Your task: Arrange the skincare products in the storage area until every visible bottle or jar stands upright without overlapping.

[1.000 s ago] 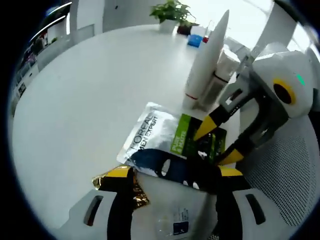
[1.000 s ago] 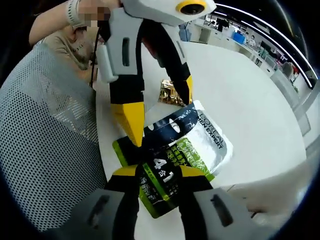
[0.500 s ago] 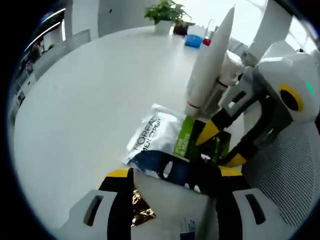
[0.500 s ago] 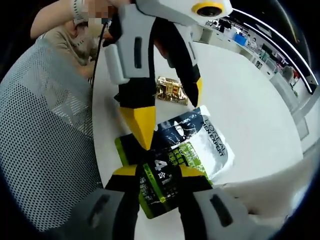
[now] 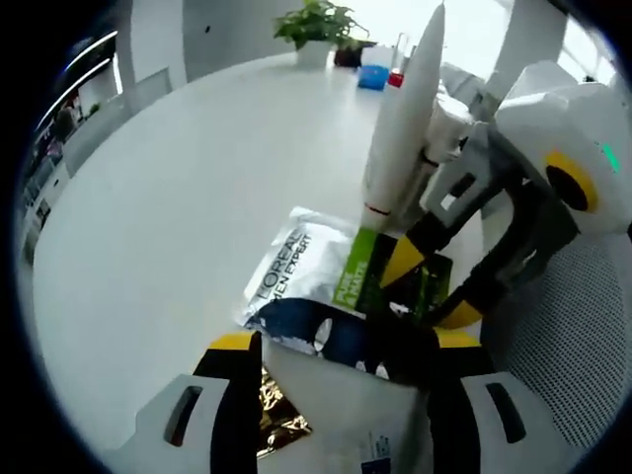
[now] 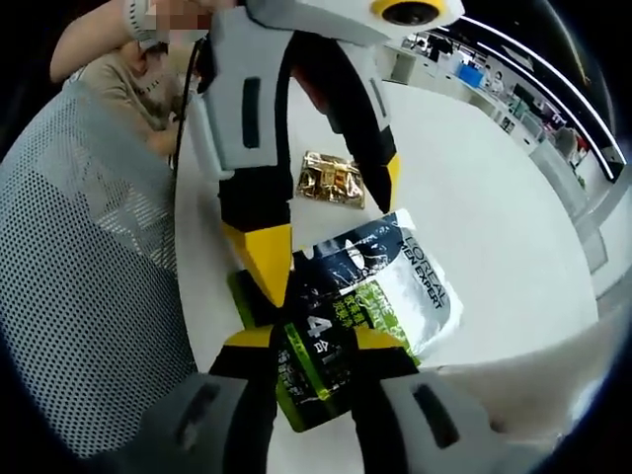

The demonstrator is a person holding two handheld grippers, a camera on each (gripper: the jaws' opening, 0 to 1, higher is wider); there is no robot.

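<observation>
A flat L'Oreal Men Expert packet (image 5: 308, 269), silver, dark blue and green, lies on the white table (image 5: 178, 188). My left gripper (image 5: 344, 342) is open, its yellow-tipped jaws wide apart on either side of the packet's dark blue end. In the right gripper view it comes down from the top as the left gripper (image 6: 326, 222). My right gripper (image 6: 314, 342) is open over the packet's (image 6: 395, 286) green end, which shows face-up between the jaws. It enters the left gripper view as the right gripper (image 5: 431, 288). Just behind it a tall white tube (image 5: 400, 128) stands upright.
A crumpled gold sachet (image 6: 331, 178) lies on the table beyond the packet and shows as the gold sachet (image 5: 278, 425) by my left jaw. A grey mesh chair (image 6: 89, 296) stands along the table edge, a person's sleeve above it. Potted plants (image 5: 318, 25) stand far back.
Both views have shifted slightly with the hands. The packet, the tube and both grippers' jaw gaps look the same as before.
</observation>
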